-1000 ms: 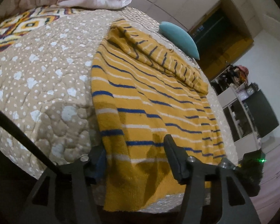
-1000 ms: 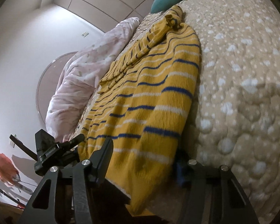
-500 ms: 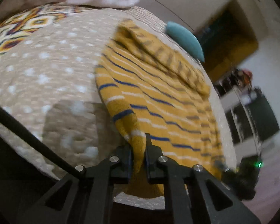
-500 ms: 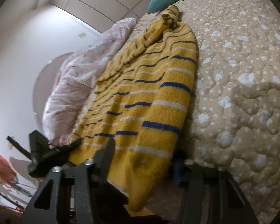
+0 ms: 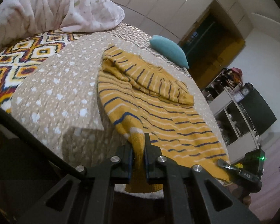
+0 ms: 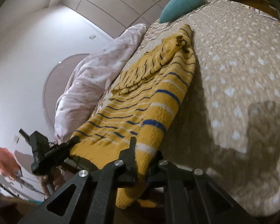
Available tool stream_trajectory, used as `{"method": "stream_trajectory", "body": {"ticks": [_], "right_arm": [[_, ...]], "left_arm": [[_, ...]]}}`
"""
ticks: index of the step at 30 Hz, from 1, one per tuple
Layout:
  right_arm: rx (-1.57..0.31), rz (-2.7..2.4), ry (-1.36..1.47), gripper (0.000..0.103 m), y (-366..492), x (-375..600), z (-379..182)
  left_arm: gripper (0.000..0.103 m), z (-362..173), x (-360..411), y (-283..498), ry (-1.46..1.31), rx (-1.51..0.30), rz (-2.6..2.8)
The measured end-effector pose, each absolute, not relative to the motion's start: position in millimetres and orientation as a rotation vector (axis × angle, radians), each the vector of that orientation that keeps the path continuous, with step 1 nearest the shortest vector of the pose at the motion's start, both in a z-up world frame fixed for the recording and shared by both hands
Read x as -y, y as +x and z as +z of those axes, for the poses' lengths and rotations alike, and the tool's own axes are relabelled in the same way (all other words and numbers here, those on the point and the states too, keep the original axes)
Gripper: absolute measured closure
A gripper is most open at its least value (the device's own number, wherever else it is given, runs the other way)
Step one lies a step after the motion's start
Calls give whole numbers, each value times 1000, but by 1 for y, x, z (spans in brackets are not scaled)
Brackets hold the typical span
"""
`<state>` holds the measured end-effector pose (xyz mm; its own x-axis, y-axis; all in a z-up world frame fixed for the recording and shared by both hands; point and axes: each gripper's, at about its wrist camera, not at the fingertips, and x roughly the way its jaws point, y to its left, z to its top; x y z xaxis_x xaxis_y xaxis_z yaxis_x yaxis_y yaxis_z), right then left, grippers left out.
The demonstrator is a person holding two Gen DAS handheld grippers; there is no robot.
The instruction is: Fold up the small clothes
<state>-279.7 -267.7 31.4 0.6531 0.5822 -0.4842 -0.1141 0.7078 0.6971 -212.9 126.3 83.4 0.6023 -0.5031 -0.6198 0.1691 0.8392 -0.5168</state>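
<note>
Covering bed: dotted beige quilt (image 5: 57,100)

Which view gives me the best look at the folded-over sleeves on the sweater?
Left wrist: the folded sleeves lie spread across the sweater, stripes clear. Right wrist shows them foreshortened and edge-on.

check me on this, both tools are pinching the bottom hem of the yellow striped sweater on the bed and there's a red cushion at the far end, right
Not quite: the cushion at the far end is teal, not red, as the left wrist view shows. The rest holds: the left tool and the right tool each pinch the bottom hem of the yellow striped sweater, which lies on the bed.
</note>
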Motion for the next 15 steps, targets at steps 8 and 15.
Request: {"method": "stream_trajectory", "body": {"ticks": [8,15], "right_arm": [[-812,420,651,95,-279,264,25],[-738,432,502,94,-235,251,74]], "left_arm": [[94,55,-132,-206,-458,-937,-352],[94,99,-123,-153,-406,-783,-360]]}}
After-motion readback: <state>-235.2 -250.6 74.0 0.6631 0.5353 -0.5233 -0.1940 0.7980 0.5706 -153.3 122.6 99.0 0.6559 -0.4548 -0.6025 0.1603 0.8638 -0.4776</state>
